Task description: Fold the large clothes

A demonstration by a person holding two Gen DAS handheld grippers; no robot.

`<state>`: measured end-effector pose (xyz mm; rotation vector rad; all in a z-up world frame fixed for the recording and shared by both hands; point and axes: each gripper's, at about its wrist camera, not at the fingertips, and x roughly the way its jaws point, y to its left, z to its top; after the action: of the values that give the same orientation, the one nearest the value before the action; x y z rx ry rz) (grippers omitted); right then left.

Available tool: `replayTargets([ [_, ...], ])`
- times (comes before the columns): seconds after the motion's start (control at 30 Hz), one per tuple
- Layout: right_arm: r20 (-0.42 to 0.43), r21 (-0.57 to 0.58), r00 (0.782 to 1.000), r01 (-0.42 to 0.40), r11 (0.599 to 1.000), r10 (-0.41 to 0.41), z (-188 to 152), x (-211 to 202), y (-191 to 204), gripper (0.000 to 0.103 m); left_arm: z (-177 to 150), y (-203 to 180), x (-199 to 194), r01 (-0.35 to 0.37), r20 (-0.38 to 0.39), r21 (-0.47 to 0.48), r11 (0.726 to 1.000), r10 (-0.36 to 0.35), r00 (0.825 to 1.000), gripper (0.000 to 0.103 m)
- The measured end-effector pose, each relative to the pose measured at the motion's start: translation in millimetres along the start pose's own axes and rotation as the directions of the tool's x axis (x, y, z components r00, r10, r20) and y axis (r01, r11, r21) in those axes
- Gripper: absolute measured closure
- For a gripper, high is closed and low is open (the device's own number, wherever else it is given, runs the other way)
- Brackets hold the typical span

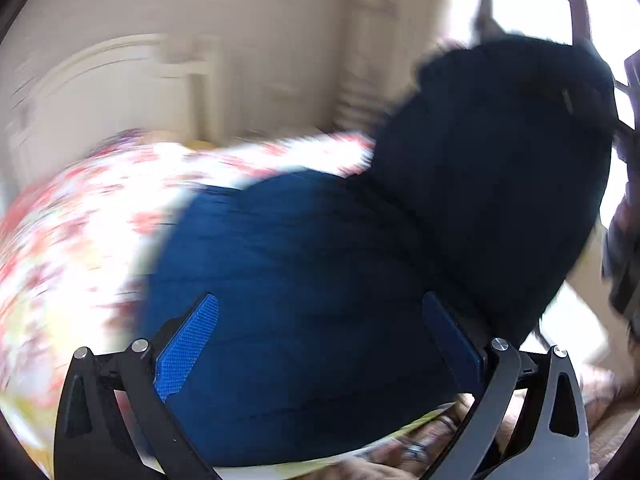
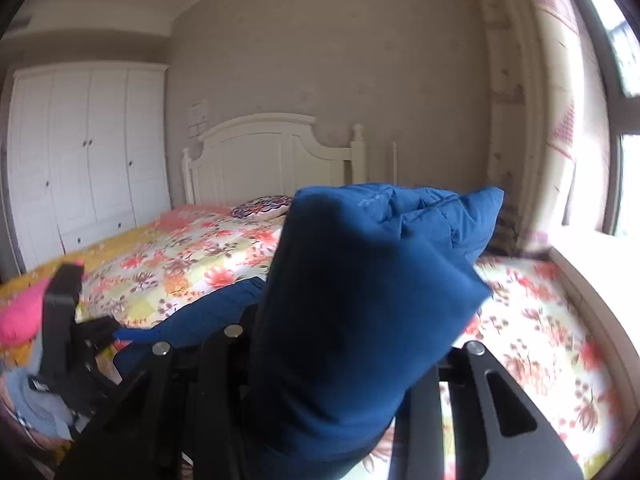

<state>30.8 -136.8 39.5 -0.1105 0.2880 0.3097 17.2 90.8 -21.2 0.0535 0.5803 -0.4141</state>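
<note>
One blue jacket (image 2: 360, 280), right-gripped.

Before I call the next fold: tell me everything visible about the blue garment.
The blue garment is a deep blue quilted, puffy piece with stitched channels. One bunched part is clamped in the right gripper and lifted above the floral bedspread; the rest trails down onto it. The open left gripper frames it.

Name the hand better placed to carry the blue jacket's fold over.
Right. The right gripper grips a lifted bunch of the blue jacket; the left gripper fingers stand apart.
</note>
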Motion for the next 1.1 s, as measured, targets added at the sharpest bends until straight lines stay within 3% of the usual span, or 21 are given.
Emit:
replayTargets([
  [0.1,-0.080,-0.261,0.997,-0.031,0.965,0.011,7.7,50.7,89.1,0.069,8.6,86.8,-43.2,-0.161,0.079,-0.207,0.965,0.180,0.980,0.005],
  [0.17,-0.172,-0.433,0.985,-0.083,0.898,0.008,-10.5,88.7,150.6,0.068,9.0,126.9,-70.0,-0.182,0.112,-0.317,0.931,0.227,0.967,0.006],
  [0.23,-0.286,-0.590,0.958,-0.164,0.791,-0.016,-54.2,129.7,209.9,0.066,7.2,149.1,-93.5,-0.201,0.139,-0.365,0.909,0.267,0.954,0.006],
  [0.27,-0.281,-0.674,0.958,-0.154,0.723,-0.059,-74.6,137.2,234.8,0.063,7.0,153.6,-100.4,-0.218,0.140,-0.370,0.903,0.286,0.948,0.006],
  [0.33,-0.148,-0.826,0.978,-0.038,0.563,-0.150,-109.6,139.3,266.9,0.062,5.6,156.5,-106.4,-0.232,0.127,-0.358,0.904,0.294,0.947,0.006],
  [0.47,-0.166,-0.799,0.978,-0.059,0.599,-0.126,-105.9,137.0,257.4,0.062,19.6,136.8,-92.2,-0.212,0.097,-0.229,0.950,0.239,0.966,0.006],
  [0.57,-0.144,-0.816,0.980,-0.037,0.576,-0.140,-108.7,135.1,263.7,0.062,60.9,118.5,-60.2,-0.122,0.078,-0.101,0.987,0.130,0.988,0.005],
  [0.7,-0.142,-0.813,0.981,-0.037,0.580,-0.135,-107.9,134.8,263.1,0.062,122.3,71.5,1.5,-0.072,0.016,0.092,0.993,0.071,0.997,0.005],
  [0.77,-0.127,-0.815,0.983,-0.027,0.578,-0.133,-108.7,132.5,261.4,0.060,137.4,54.4,44.8,-0.038,-0.055,0.166,0.985,0.047,0.997,0.005],
  [0.83,-0.123,-0.812,0.985,-0.032,0.582,-0.118,-109.1,128.2,257.9,0.057,136.2,48.2,90.9,-0.047,-0.135,0.192,0.980,0.074,0.988,0.005],
  [0.9,-0.152,-0.804,0.986,-0.078,0.589,-0.076,-106.5,120.3,253.3,0.051,113.7,54.8,141.5,-0.068,-0.231,0.200,0.977,0.114,0.966,0.004],
  [0.93,-0.183,-0.793,0.983,-0.127,0.596,-0.034,-102.7,112.6,248.7,0.047,99.8,63.3,155.7,-0.040,-0.245,0.195,0.980,0.089,0.965,0.004],
  [1.0,-0.280,-0.699,0.953,-0.284,0.657,0.115,-86.3,90.2,227.3,0.044,82.8,84.1,160.1,-0.010,-0.213,0.108,0.994,0.033,0.976,0.004],
  [1.03,-0.303,-0.609,0.928,-0.363,0.706,0.216,-73.5,76.5,207.1,0.043,77.3,94.8,157.2,-0.041,-0.204,0.072,0.997,0.055,0.977,0.004],
  [1.1,-0.266,-0.462,0.908,-0.415,0.784,0.324,-49.8,59.9,165.1,0.042,70.7,107.2,151.5,-0.097,-0.185,0.042,0.994,0.103,0.977,0.004],
])
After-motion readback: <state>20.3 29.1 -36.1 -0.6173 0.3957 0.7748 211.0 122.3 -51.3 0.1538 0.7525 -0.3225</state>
